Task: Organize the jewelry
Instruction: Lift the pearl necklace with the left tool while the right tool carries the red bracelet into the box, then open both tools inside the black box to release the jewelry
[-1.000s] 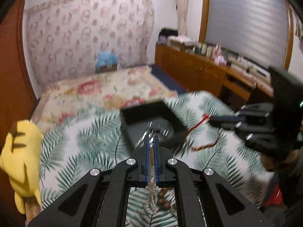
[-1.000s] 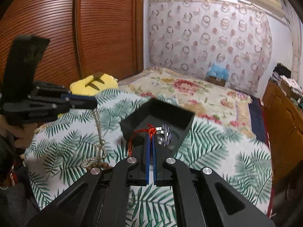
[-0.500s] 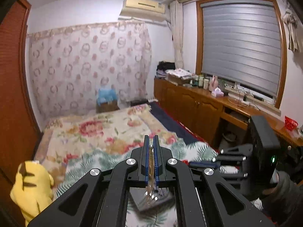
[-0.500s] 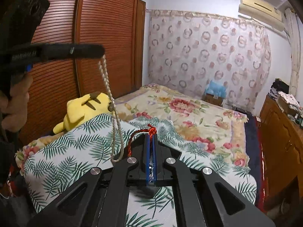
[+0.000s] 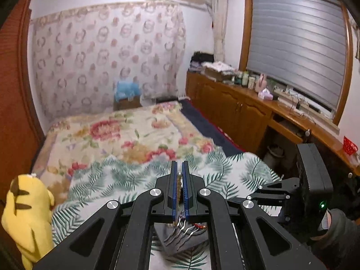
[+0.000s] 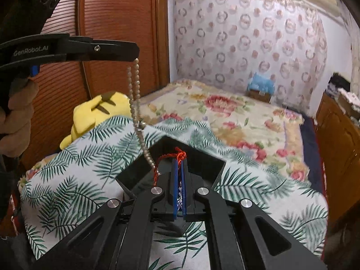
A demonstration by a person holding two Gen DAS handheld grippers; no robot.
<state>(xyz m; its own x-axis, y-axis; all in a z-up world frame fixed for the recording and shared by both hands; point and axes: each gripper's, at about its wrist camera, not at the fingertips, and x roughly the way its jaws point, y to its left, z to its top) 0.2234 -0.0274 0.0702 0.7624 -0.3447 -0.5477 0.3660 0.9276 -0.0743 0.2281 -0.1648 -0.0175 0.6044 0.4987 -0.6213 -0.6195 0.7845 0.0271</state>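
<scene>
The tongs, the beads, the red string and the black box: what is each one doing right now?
Left tongs: shut on the beads, held up high.
Beads: hanging straight down, lower end reaching the box.
Right tongs: shut on the red string, over the box.
Red string: pinched at its knot, loop drooping to the left.
Box: open, no lid, sitting on the leafy cloth.

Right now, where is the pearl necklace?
In the right wrist view the pearl necklace hangs at upper left from the shut left gripper, its lower end trailing toward the black tray on the palm-leaf blanket.
</scene>
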